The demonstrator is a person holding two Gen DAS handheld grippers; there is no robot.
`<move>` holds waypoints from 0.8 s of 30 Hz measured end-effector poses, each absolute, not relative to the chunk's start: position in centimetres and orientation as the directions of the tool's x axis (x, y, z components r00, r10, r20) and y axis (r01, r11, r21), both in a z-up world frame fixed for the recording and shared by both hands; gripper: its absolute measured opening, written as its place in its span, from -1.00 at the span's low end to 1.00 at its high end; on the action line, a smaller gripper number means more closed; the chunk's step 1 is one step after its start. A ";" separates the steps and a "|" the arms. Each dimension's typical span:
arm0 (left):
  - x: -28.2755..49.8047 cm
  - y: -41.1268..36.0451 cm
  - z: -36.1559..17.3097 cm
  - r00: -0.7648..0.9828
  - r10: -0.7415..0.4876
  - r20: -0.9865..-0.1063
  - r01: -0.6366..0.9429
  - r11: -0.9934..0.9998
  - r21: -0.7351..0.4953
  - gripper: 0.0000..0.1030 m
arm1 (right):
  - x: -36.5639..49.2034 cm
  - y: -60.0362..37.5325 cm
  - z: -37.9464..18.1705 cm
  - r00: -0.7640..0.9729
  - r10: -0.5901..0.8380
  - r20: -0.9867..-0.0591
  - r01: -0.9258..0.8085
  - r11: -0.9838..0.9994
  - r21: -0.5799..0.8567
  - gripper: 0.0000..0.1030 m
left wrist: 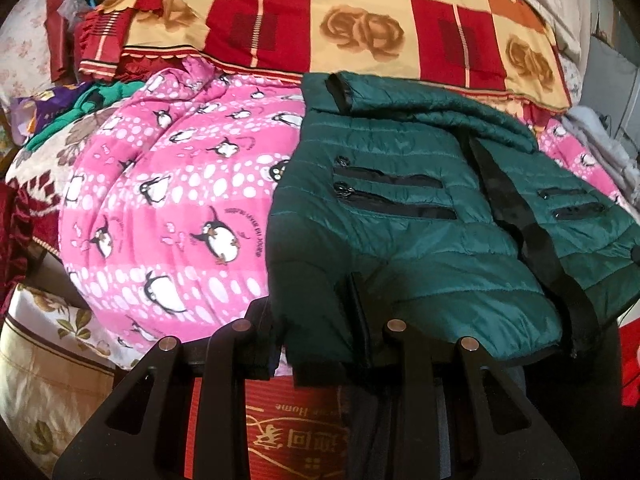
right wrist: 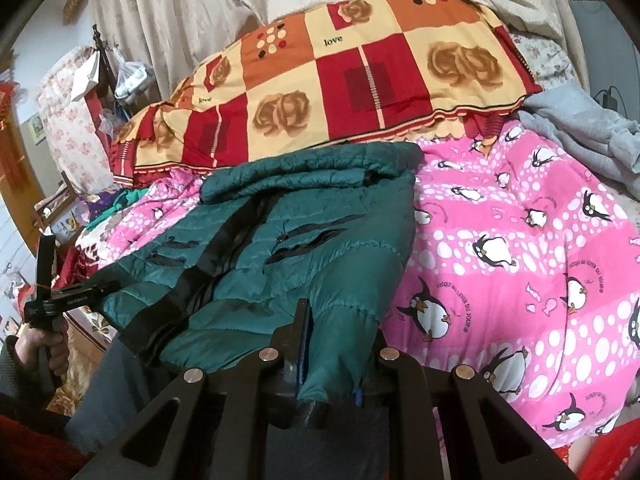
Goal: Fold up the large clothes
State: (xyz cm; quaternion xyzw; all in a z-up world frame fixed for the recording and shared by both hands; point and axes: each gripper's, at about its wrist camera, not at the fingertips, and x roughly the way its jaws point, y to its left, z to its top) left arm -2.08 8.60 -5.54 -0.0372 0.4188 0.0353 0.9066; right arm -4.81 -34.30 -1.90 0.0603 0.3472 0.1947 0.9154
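Both my grippers, left (left wrist: 316, 320) and right (right wrist: 340, 336), clamp the green jacket's (left wrist: 400, 216) hem at 6 o'clock on the pink penguin blanket (left wrist: 176, 208).

A lived-in bedroom at home — a bed heaped with a pink penguin-print blanket (right wrist: 520, 248) and a thick quilt (right wrist: 340, 84) in red, orange and cream squares printed with roses and the word "love". Pale patterned curtains (right wrist: 224, 4) hang behind it. A grey garment (right wrist: 580, 136) lies crumpled at one side, more clothes (left wrist: 100, 100) bunch at the other — plastic bags (right wrist: 130, 76) hang by a dark bedpost (right wrist: 102, 64).
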 end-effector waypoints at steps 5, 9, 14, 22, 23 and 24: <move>-3.4 10.2 -6.0 0.646 -0.040 -0.762 -0.082 0.989 -0.121 -0.75 | -6.1 -34.1 -1.5 0.689 0.421 -0.590 -0.338 0.907 0.252 -0.73; -4.3 11.1 -5.8 0.666 -0.132 -0.734 -0.061 0.971 -0.229 -0.81 | -6.7 -34.4 -1.3 0.695 0.434 -0.574 -0.342 0.901 0.267 -0.74; -6.1 11.7 -5.5 0.692 -0.212 -0.690 -0.016 0.951 -0.309 -0.82 | -7.5 -35.4 -1.0 0.701 0.444 -0.557 -0.343 0.896 0.282 -0.74; -6.0 13.1 -7.7 0.639 -0.374 -0.672 0.043 0.890 -0.454 -0.59 | -7.8 -37.4 -1.7 0.696 0.460 -0.552 -0.317 0.886 0.339 -0.74; -5.5 13.7 -8.2 0.617 -0.416 -0.668 0.039 0.864 -0.502 -0.53 | -7.8 -37.4 -1.9 0.693 0.464 -0.553 -0.315 0.884 0.346 -0.74; -5.2 14.2 -8.6 0.599 -0.455 -0.659 0.038 0.838 -0.544 -0.33 | -7.8 -37.3 -1.8 0.692 0.464 -0.554 -0.315 0.884 0.346 -0.74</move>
